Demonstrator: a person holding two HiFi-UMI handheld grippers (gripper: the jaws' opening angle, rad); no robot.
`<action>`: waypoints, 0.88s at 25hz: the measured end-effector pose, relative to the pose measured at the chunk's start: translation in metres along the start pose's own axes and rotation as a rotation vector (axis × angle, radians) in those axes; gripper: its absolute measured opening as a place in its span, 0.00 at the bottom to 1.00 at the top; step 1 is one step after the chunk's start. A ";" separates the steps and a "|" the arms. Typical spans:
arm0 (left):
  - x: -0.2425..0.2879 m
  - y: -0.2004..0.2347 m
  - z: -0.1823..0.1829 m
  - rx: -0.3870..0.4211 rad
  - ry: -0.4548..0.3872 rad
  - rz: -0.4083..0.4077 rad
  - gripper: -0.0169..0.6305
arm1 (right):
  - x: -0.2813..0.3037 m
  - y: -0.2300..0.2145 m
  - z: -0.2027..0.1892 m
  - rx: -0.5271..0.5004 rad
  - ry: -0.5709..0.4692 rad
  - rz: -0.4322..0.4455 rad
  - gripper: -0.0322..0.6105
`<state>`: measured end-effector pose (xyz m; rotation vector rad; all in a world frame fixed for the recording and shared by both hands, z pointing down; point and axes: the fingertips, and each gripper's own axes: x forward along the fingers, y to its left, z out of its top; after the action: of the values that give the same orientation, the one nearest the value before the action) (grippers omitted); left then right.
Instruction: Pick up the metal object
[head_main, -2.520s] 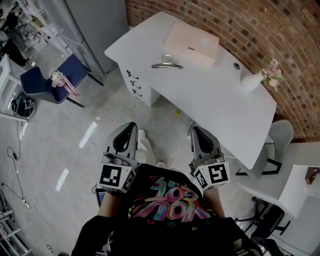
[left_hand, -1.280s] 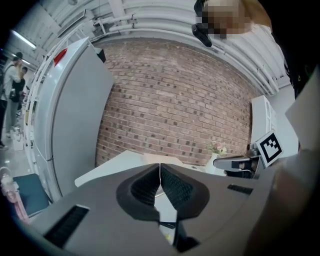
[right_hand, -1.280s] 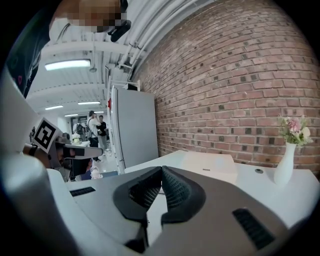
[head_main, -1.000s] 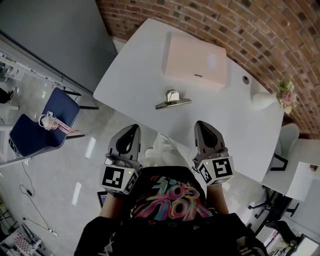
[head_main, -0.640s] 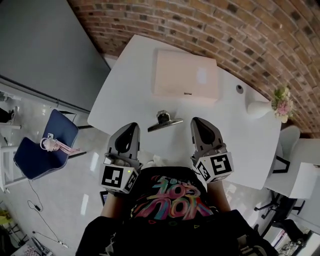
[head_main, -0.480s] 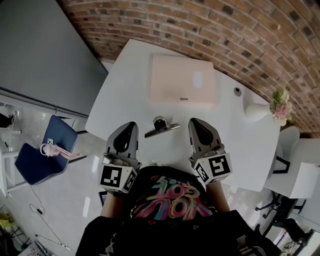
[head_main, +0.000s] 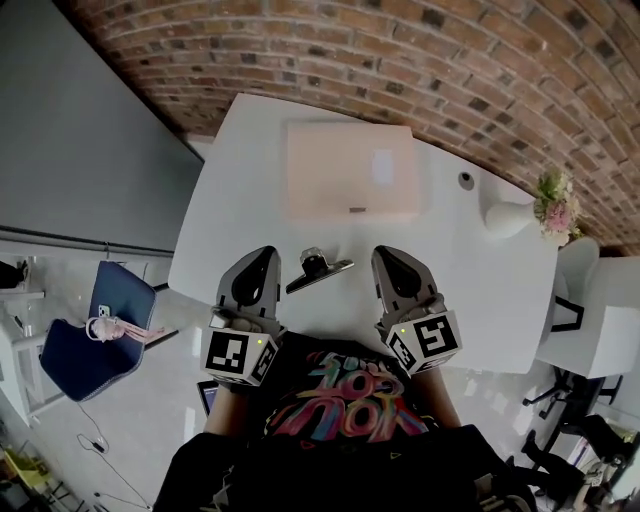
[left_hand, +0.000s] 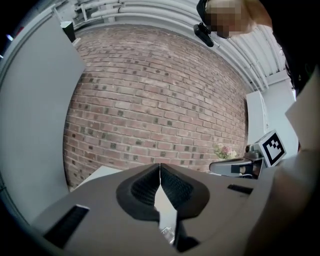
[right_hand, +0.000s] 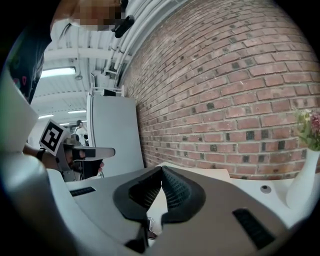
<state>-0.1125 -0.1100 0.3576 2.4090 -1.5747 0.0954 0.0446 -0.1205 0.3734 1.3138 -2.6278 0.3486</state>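
Observation:
The metal object is a silver bulldog clip (head_main: 318, 272) lying on the white table (head_main: 470, 290) near its front edge, in front of a pink box (head_main: 350, 170). In the head view it sits between the tips of my two grippers, touching neither. My left gripper (head_main: 262, 257) is just left of it, shut and empty. My right gripper (head_main: 384, 254) is just right of it, also shut and empty. In the left gripper view the jaw tips (left_hand: 160, 167) meet, and a shiny bit of metal (left_hand: 167, 234) shows below them. In the right gripper view the jaw tips (right_hand: 161, 170) meet too.
A white vase with flowers (head_main: 525, 212) stands at the table's right end, near a small round hole (head_main: 465, 181). A brick wall (head_main: 420, 60) runs behind the table. A blue chair (head_main: 88, 335) stands on the floor at left, another chair (head_main: 575, 290) at right.
The view has closed in on the table. The clip, once far ahead of the grippers, now lies level with their tips, between them. Both grippers stay shut.

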 end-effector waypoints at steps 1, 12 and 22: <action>0.004 0.000 -0.001 0.000 0.004 -0.017 0.07 | 0.000 -0.001 -0.001 0.002 0.005 -0.012 0.08; 0.026 -0.001 -0.005 0.015 0.037 -0.137 0.07 | 0.005 0.000 -0.014 0.062 0.035 -0.090 0.08; 0.022 -0.002 -0.014 0.022 0.044 -0.138 0.07 | -0.002 -0.002 -0.020 0.068 0.035 -0.111 0.08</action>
<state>-0.1002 -0.1251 0.3755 2.5061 -1.3916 0.1392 0.0486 -0.1137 0.3926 1.4543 -2.5224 0.4430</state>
